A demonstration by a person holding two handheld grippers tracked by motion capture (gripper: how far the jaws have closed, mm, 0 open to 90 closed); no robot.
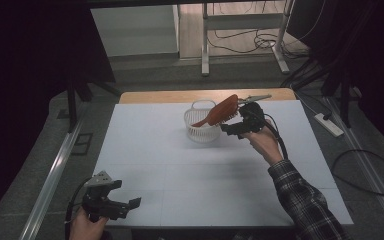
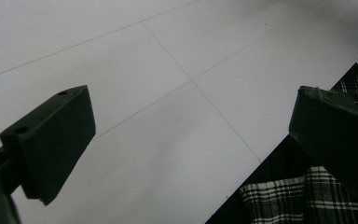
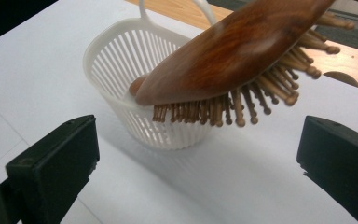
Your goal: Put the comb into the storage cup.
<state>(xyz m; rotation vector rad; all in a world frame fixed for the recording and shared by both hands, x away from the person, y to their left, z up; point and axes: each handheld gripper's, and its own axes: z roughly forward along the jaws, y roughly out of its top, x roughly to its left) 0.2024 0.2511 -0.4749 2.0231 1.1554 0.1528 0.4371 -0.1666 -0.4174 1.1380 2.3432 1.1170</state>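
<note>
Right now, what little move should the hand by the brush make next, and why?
Probably draw the right gripper back a little. Its jaws stand wide open, and the hairbrush leans with its handle inside the white basket and its bristled head over the rim, so it looks let go.

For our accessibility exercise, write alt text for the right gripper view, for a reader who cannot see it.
A wooden hairbrush leans tilted in a white slotted basket, handle end inside and bristled head jutting out over the rim. The basket stands on a white table, and the right gripper shows two black jaws wide apart in the foreground, holding nothing.
</note>
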